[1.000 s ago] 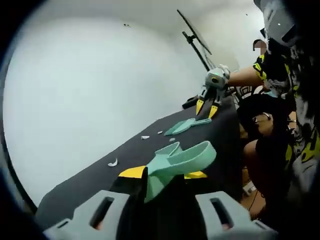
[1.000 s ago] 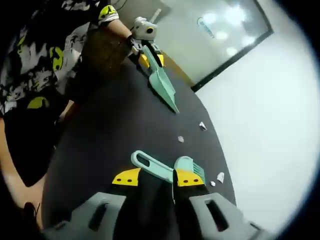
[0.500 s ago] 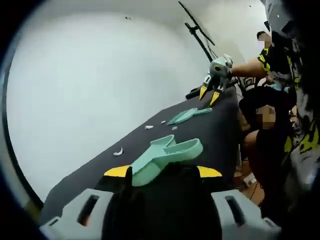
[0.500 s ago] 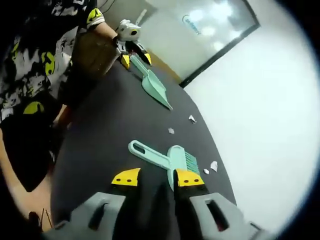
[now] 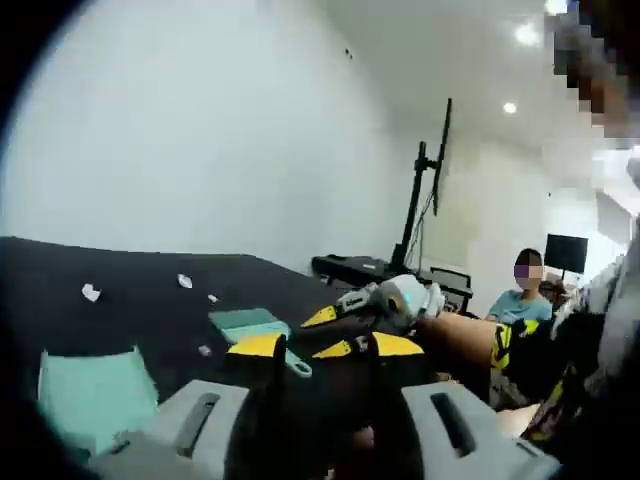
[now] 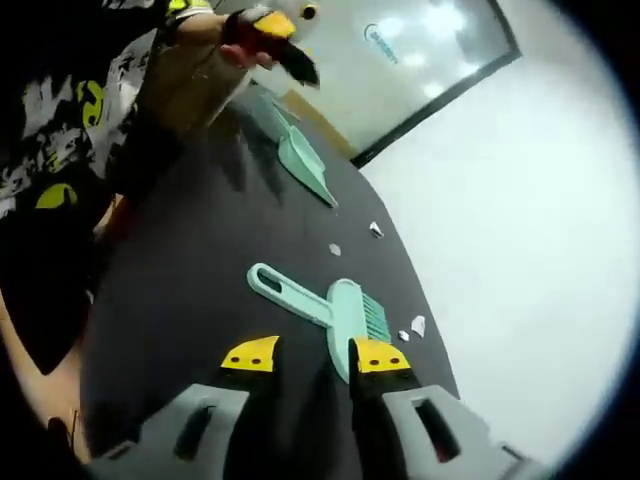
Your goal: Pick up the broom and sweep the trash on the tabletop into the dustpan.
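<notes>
The step in hand looks like reaching for the broom; sweeping has not begun. In the right gripper view, the right gripper (image 6: 312,357) hangs just above the black tabletop surface (image 6: 180,300), its yellow-tipped jaws apart with nothing between them. Just beyond those tips lies the mint-green plastic hand broom (image 6: 322,304), flat on the surface: its looped handle points away toward the view's upper left, its bristled head sits nearest the right-hand jaw tip. My judgement is that the next move calls for lowering the jaws astride the handle and closing there, not on the head.

Small white scraps of trash (image 6: 418,325) lie beside the bristles, with more farther along. Beyond them the mint-green plastic dustpan (image 6: 300,160) rests on the surface, and the left gripper (image 6: 272,30) hovers above it, clear of its handle.

In the left gripper view, the left gripper's jaws stand apart and empty, with the dustpan off to the lower left.
</notes>
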Tool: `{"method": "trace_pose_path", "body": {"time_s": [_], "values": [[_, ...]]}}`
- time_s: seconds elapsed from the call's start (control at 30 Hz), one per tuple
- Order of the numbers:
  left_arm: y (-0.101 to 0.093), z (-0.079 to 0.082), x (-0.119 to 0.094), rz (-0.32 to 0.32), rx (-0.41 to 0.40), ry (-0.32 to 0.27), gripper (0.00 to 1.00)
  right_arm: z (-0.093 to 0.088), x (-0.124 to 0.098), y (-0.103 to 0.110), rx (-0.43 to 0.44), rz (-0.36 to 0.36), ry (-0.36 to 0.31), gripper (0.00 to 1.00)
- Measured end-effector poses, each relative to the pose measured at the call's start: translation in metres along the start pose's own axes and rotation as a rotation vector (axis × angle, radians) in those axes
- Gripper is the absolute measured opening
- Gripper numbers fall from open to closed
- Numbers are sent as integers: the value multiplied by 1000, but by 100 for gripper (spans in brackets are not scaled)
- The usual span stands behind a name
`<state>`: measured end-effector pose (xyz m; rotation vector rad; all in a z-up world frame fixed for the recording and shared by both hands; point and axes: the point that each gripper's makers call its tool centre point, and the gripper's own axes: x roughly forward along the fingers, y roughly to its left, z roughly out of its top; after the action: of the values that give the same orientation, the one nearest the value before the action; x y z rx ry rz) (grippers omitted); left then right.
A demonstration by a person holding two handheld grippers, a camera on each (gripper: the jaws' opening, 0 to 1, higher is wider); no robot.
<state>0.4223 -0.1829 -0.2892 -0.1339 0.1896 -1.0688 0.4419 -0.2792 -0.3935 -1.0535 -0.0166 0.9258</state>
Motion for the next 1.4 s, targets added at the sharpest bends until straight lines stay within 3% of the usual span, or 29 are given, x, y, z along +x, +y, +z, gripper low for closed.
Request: {"method": "trace_pose_path", "body": {"time_s": [0.03,0.07,0.13,0.17,0.23,0.3,0.33,0.4,0.43,0.5,0.53,0.63,0.67,0.7,0.73,0.8,1.1,1.2,1.23,1.37,1.4], "values": [[12,3,14,22,-20,32,24,1,-1,1,-9,-10,-5,25],[20,3,28,22,13,85,20,0,-2,2,-20,-19,-5,25],[42,-10,50,48,157,224,18,1,-4,7,-43,-33,-2,23],[48,-23,58,53,145,295,17,3,-5,9,-67,-43,-4,22],[44,-57,68,7,-9,434,16,1,-8,10,-77,-48,-3,22],[32,-81,71,-51,-174,526,15,3,-9,10,-79,-50,-9,23],[31,-86,72,-60,-199,539,15,3,-8,9,-88,-53,-12,23],[45,-92,75,-13,-161,528,16,3,-4,6,-91,-51,-22,23],[48,-94,75,1,-181,531,15,2,-1,3,-96,-54,-26,23],[35,-103,70,-51,-282,573,15,-2,5,-4,-55,-55,-27,23],[23,-106,67,-102,-324,586,15,0,8,-1,-28,-24,-59,23],[10,-120,61,-133,-299,614,15,1,13,-5,-26,-20,-86,22],[6,-124,60,-135,-266,598,14,7,16,-2,31,6,-116,22],[9,-120,65,-130,-252,555,12,13,17,1,51,26,-137,22],[9,-121,64,-132,-268,581,11,21,18,6,66,55,-173,22],[2,-122,63,-151,-340,586,13,26,20,9,66,53,-177,21],[-3,-113,60,-210,-471,513,15,19,15,4,117,13,-196,22],[-17,-101,62,-265,-540,470,13,20,12,2,161,0,-230,24],[-16,-101,63,-258,-527,475,13,21,12,3,166,2,-235,25],[13,-119,56,-97,-291,562,13,22,8,8,142,14,-223,23],[18,-121,57,-90,-227,565,13,24,7,10,126,24,-219,23]]}}
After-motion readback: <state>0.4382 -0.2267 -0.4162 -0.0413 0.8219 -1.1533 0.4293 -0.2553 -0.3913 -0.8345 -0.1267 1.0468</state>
